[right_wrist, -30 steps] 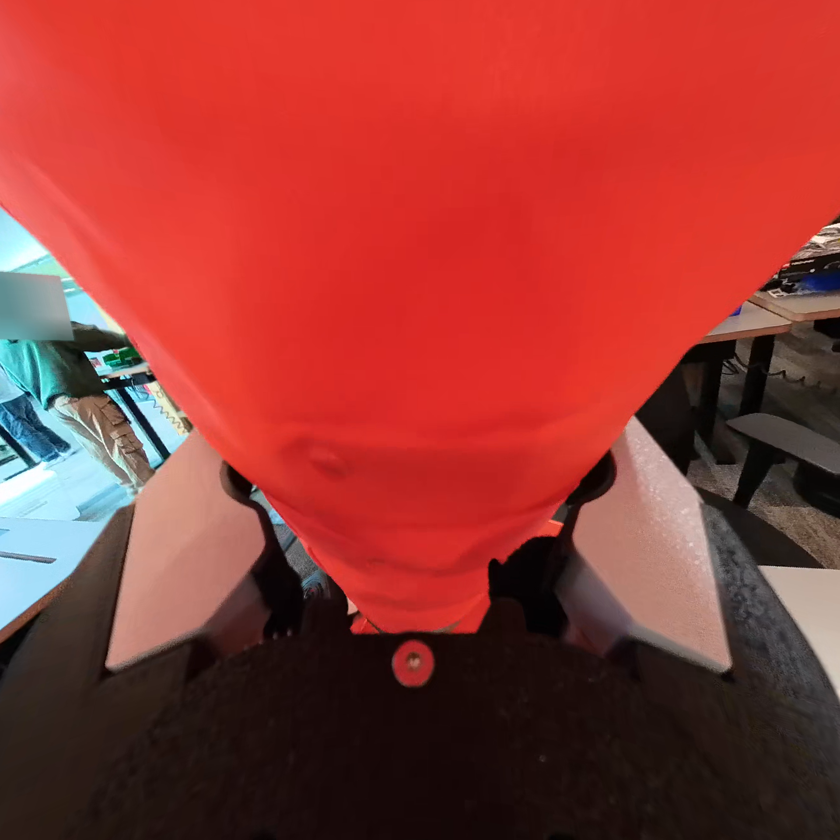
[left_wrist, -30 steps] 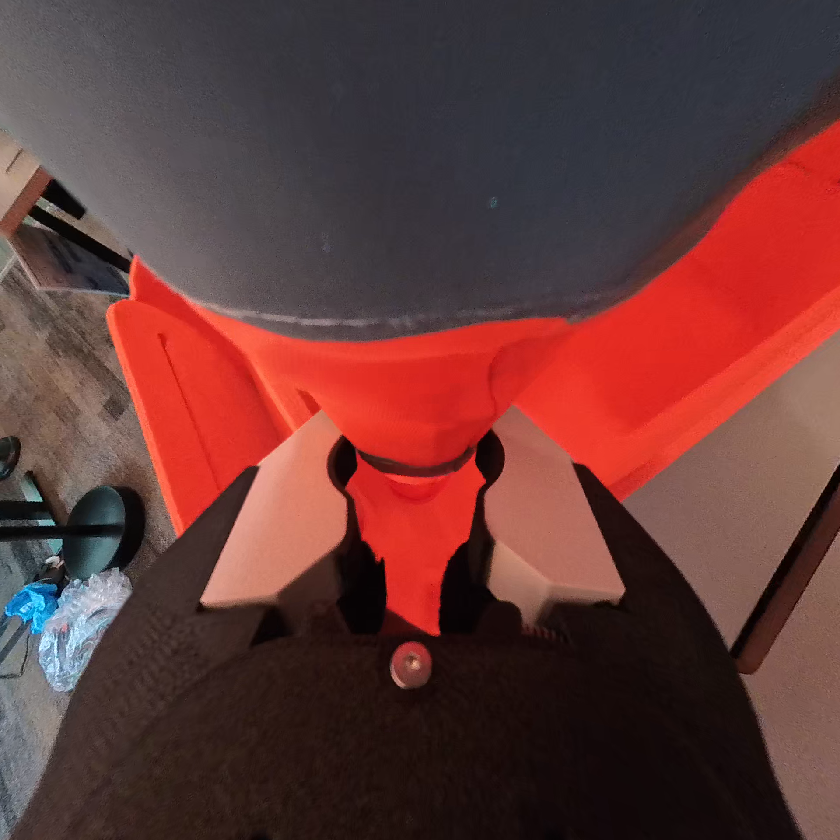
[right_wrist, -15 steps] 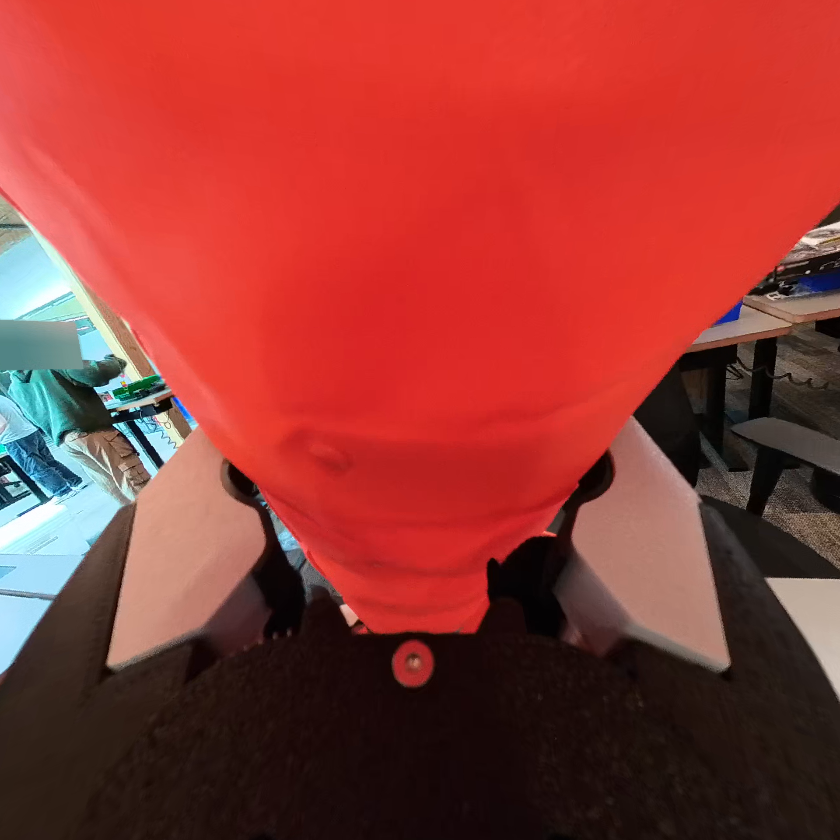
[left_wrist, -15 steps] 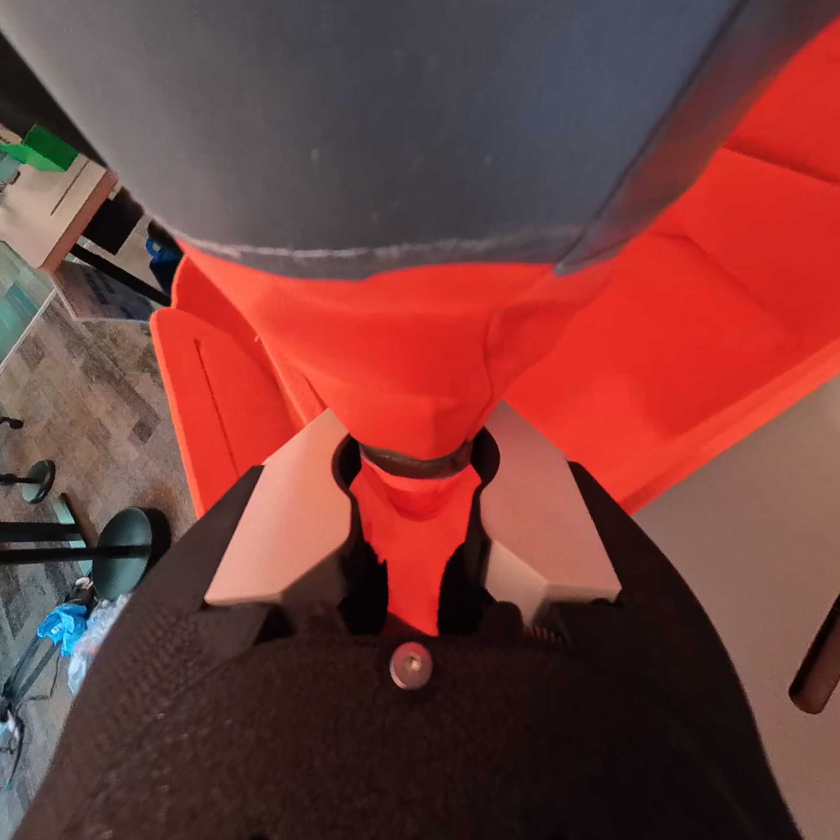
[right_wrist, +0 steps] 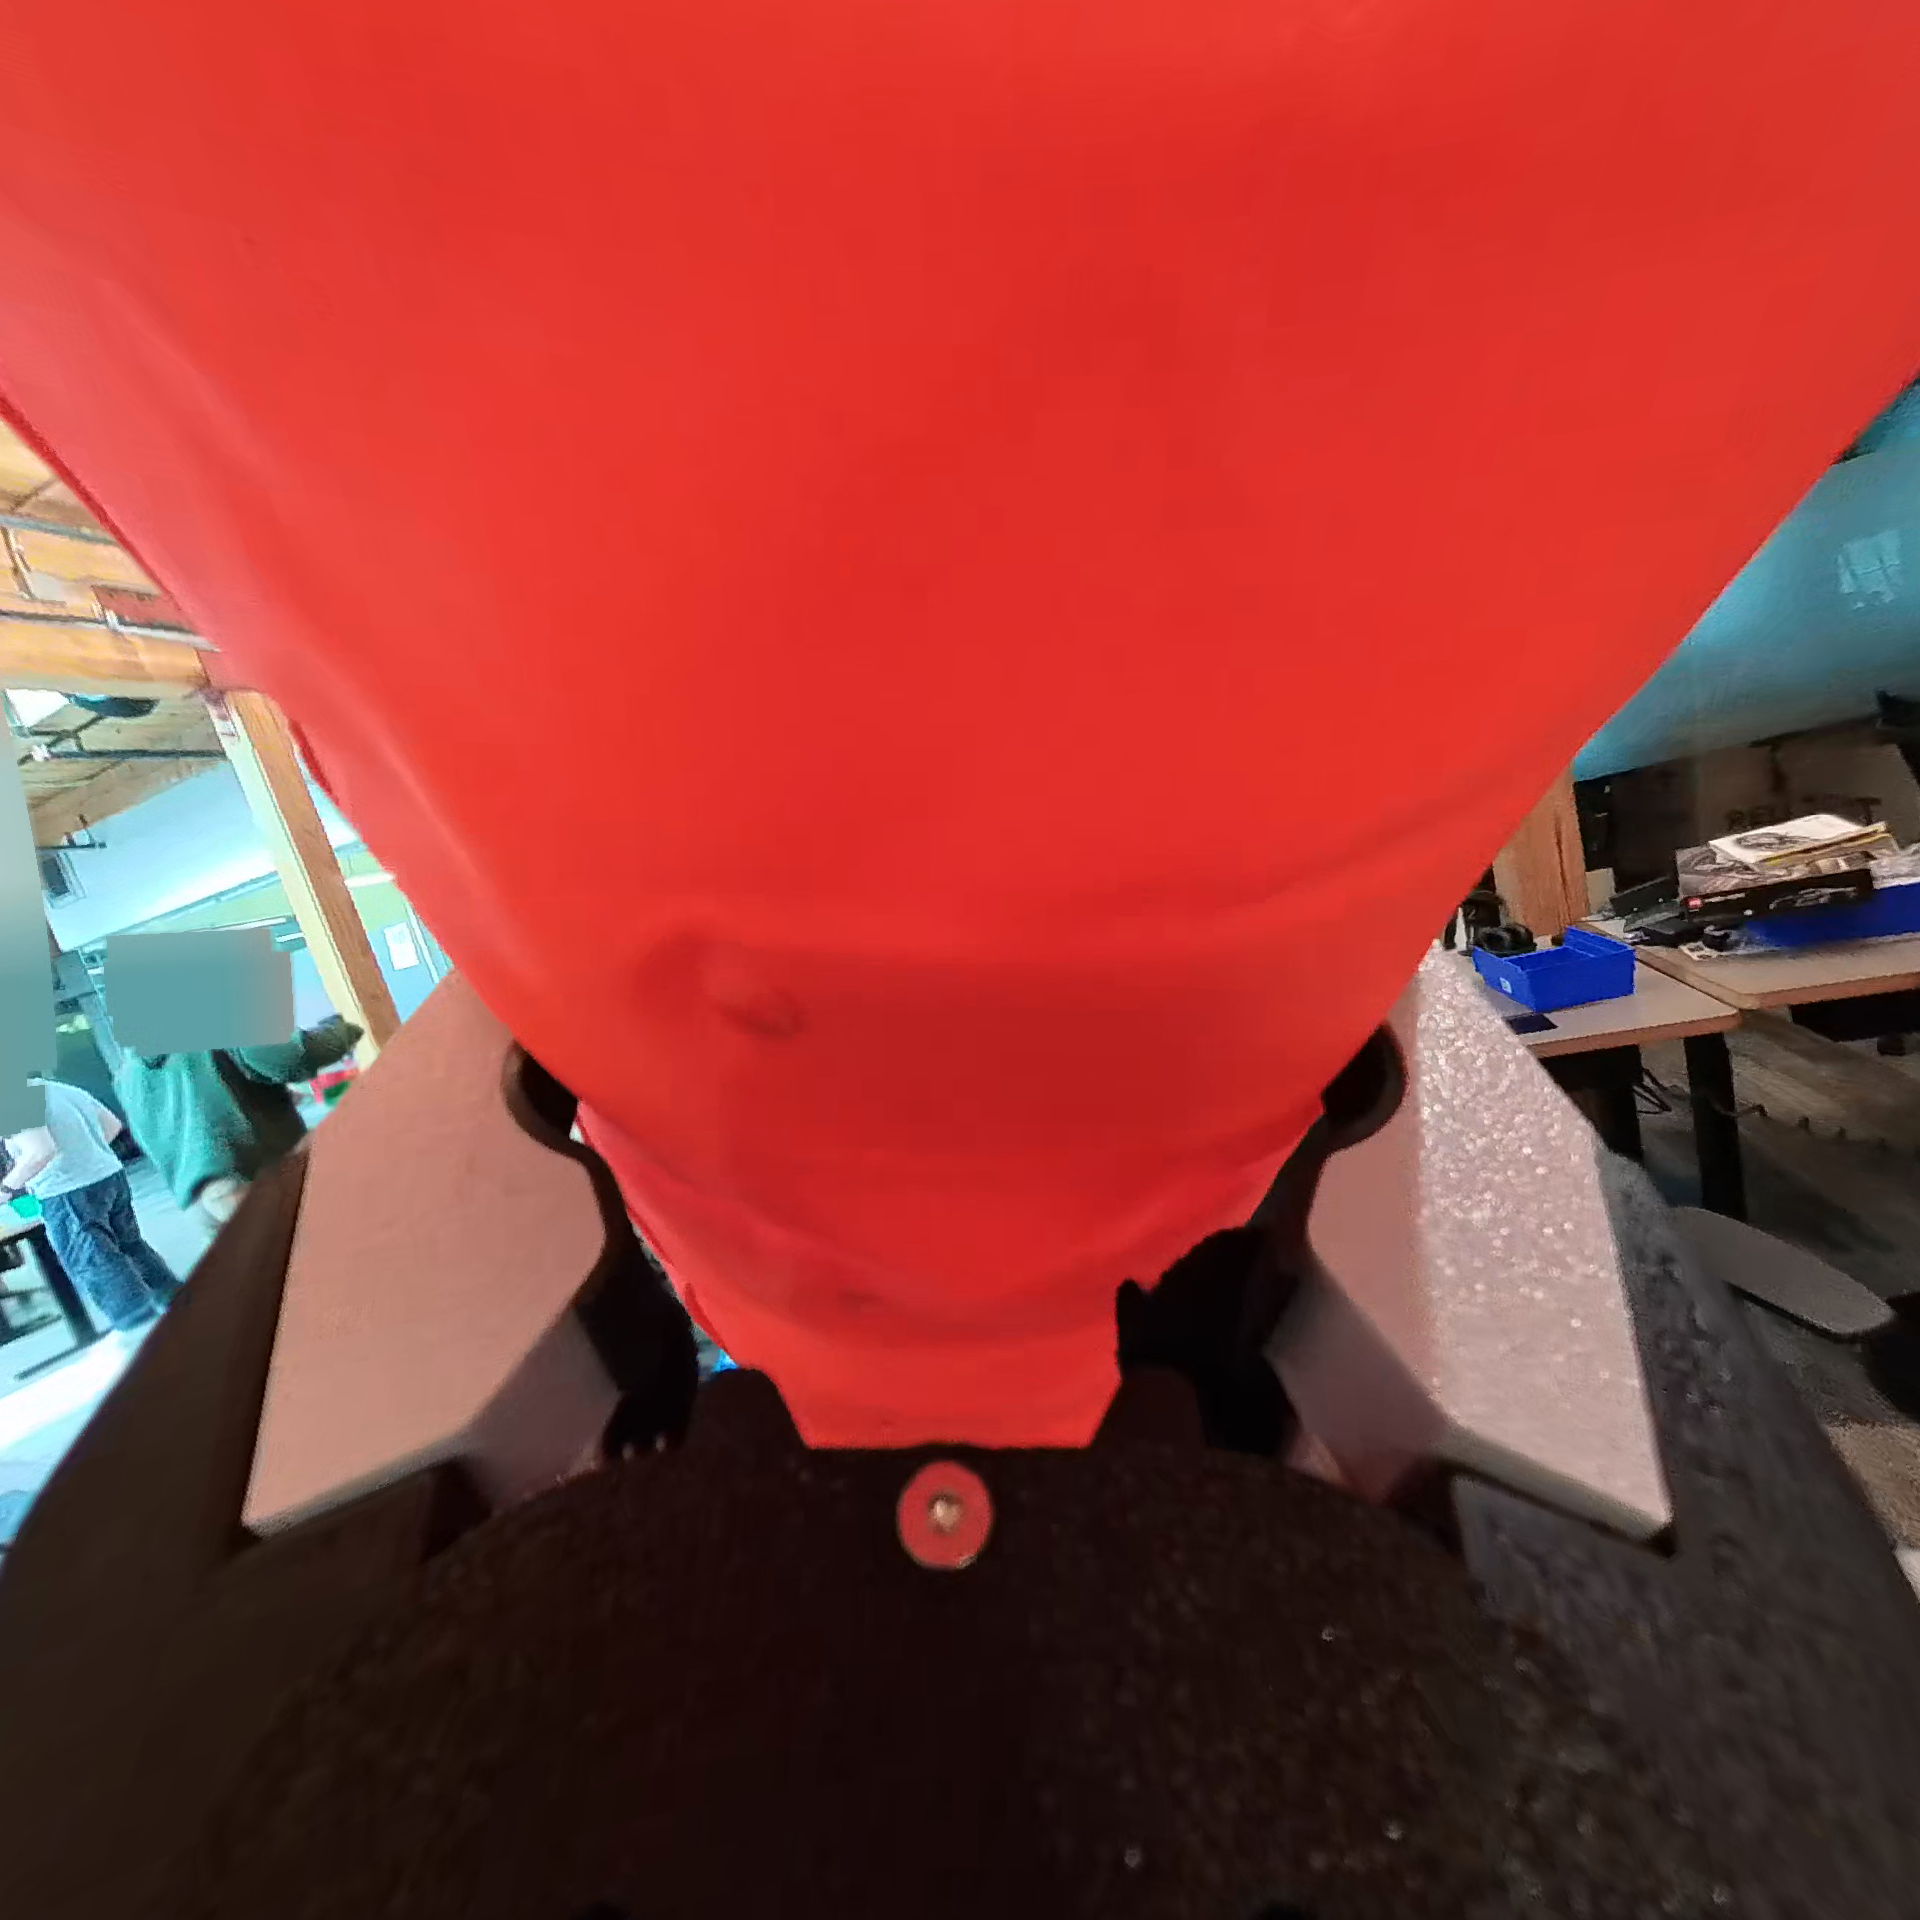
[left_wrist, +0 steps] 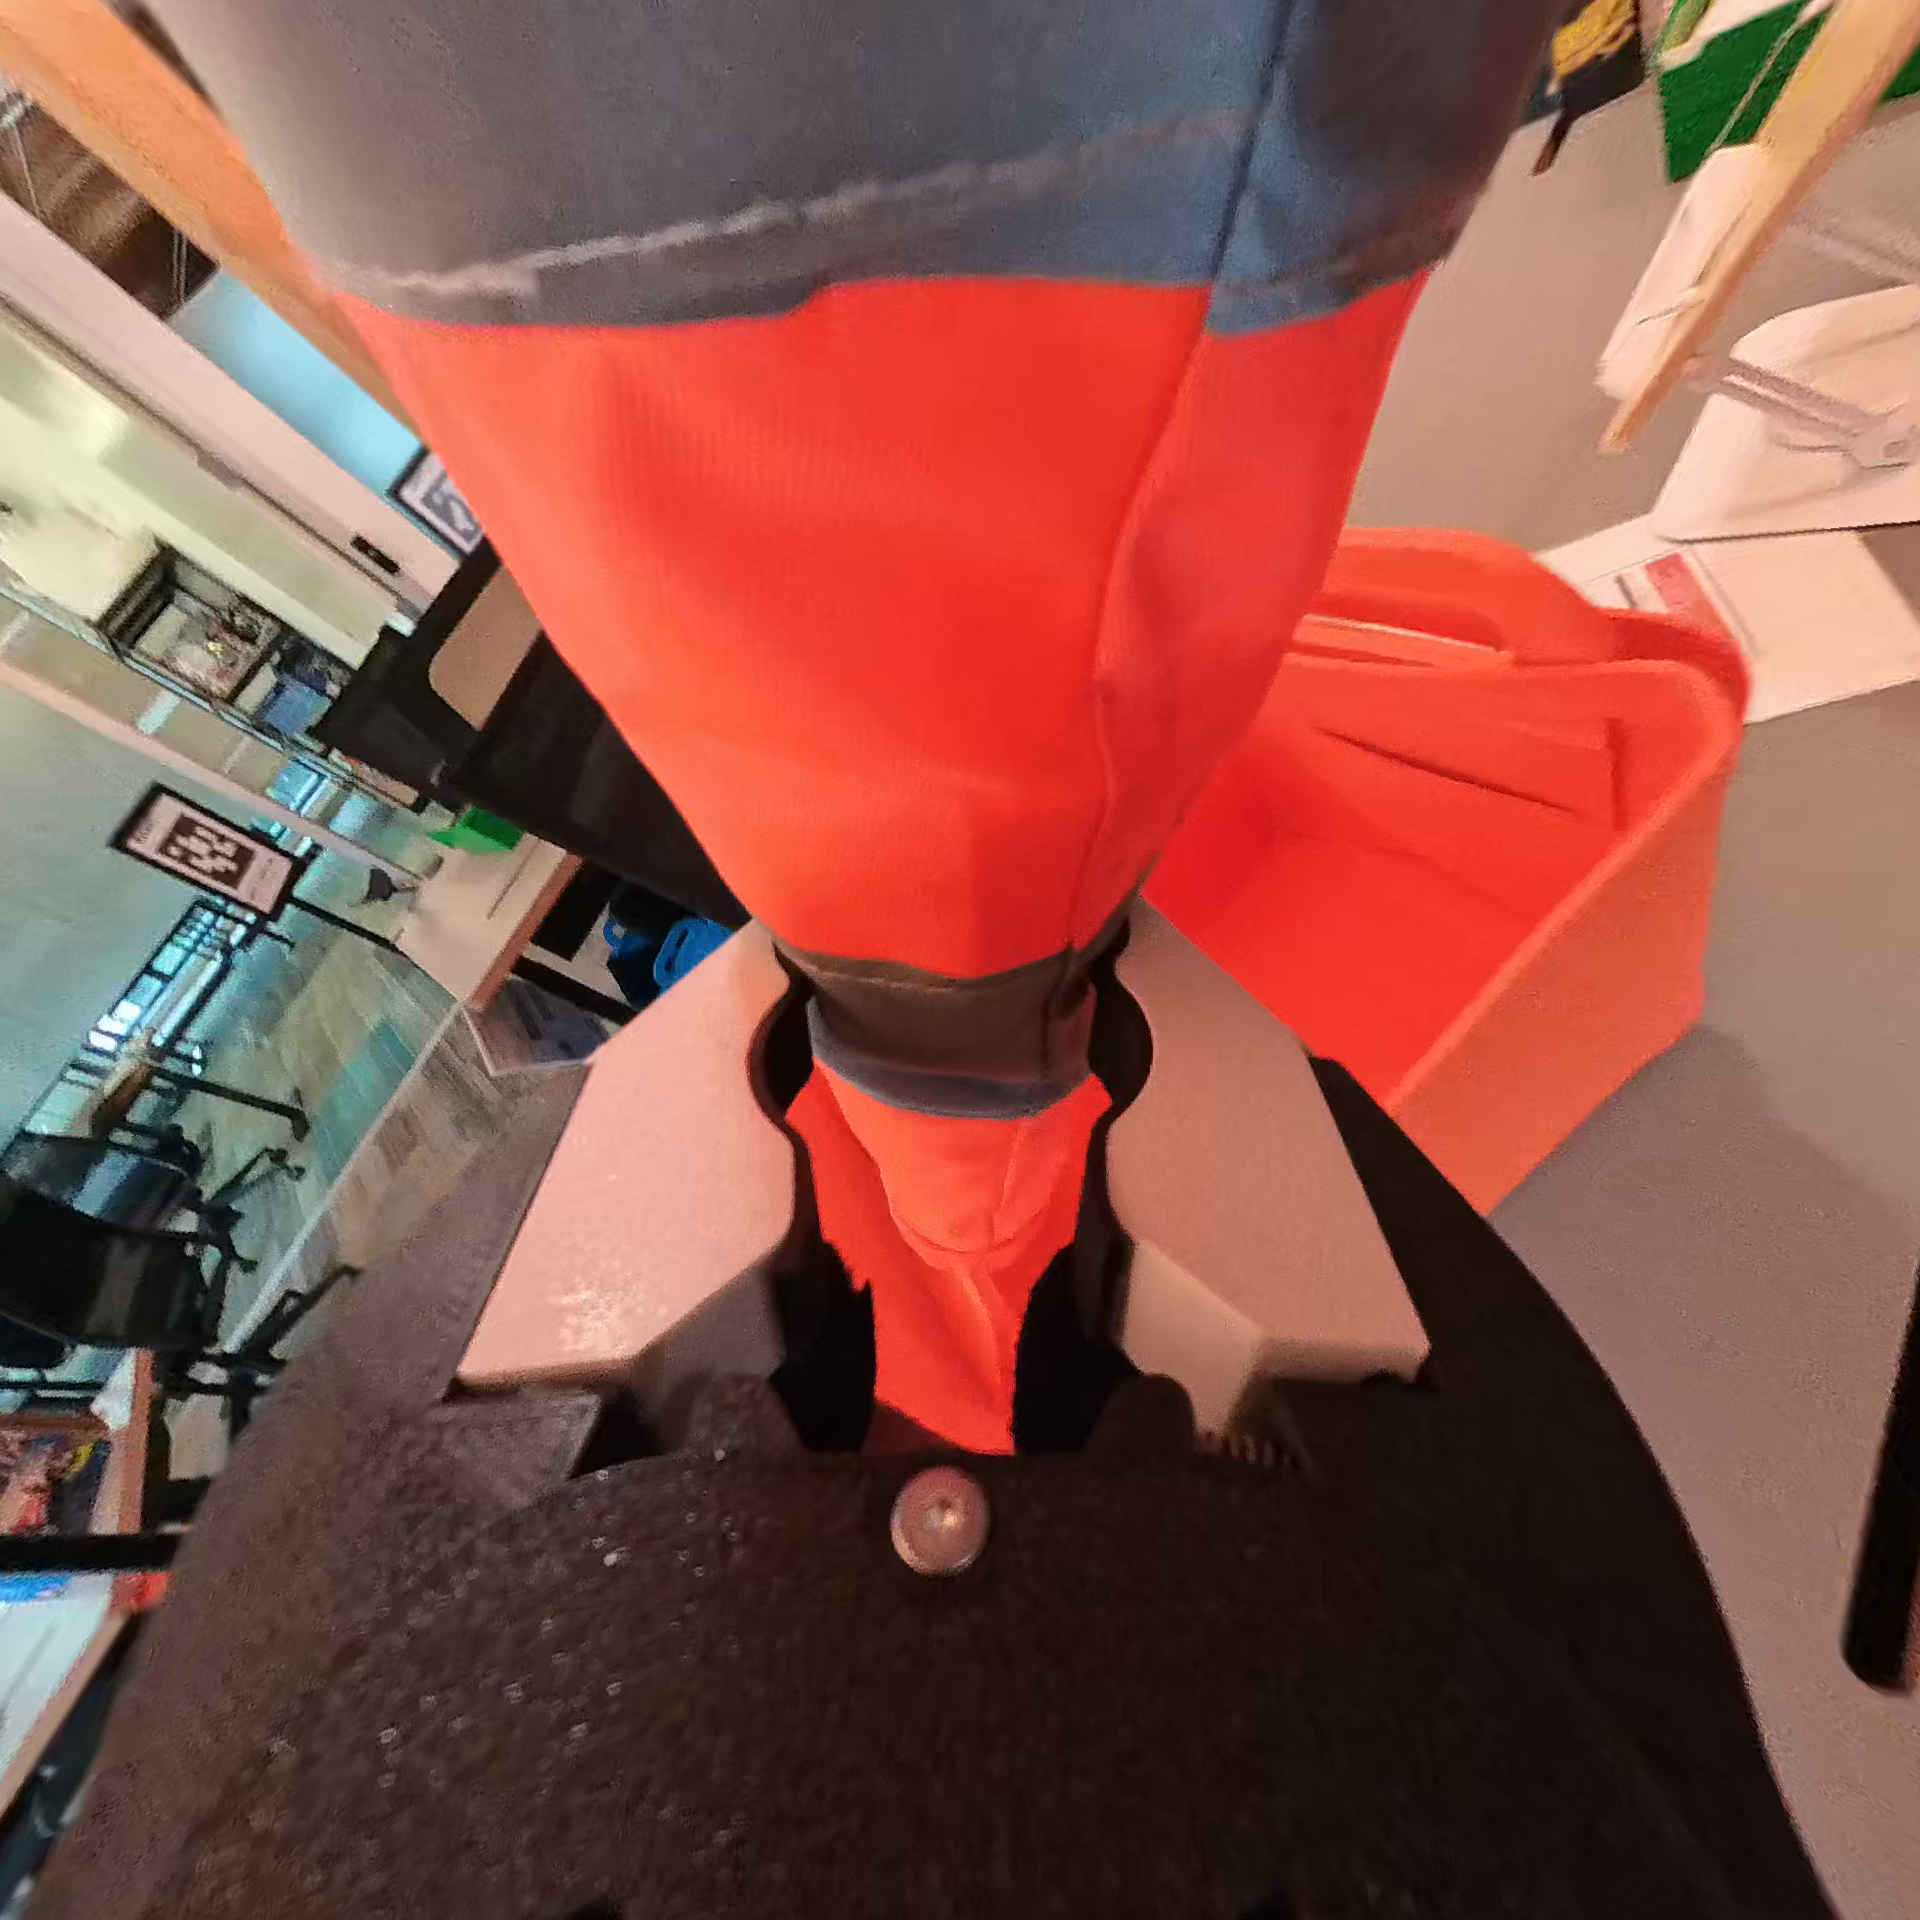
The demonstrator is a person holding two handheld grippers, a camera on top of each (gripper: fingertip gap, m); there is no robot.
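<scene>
An orange garment with grey trim [left_wrist: 894,644] hangs from my left gripper [left_wrist: 951,1039], whose jaws are shut on a bunched fold with a grey band across it. More of the orange cloth [left_wrist: 1455,852] lies on the grey table [left_wrist: 1714,1247] to the right. In the right wrist view the same orange garment [right_wrist: 935,520] fills most of the frame. My right gripper [right_wrist: 956,1174] is shut on a wide bunch of it. Both grippers hold the cloth up off the table.
A white stand [left_wrist: 1787,436] sits on the table at the back right. Past the left edge are desks, chairs [left_wrist: 114,1247] and a tiled floor. In the right wrist view, people stand at the left [right_wrist: 208,1101] and desks with a blue bin [right_wrist: 1558,966] at the right. There is about 40 cm between the tips of the two grippers.
Both grippers have lifted and tilted upward, still shut on the garment. The cloth hangs longer from the left gripper; more of the room shows in both views.
</scene>
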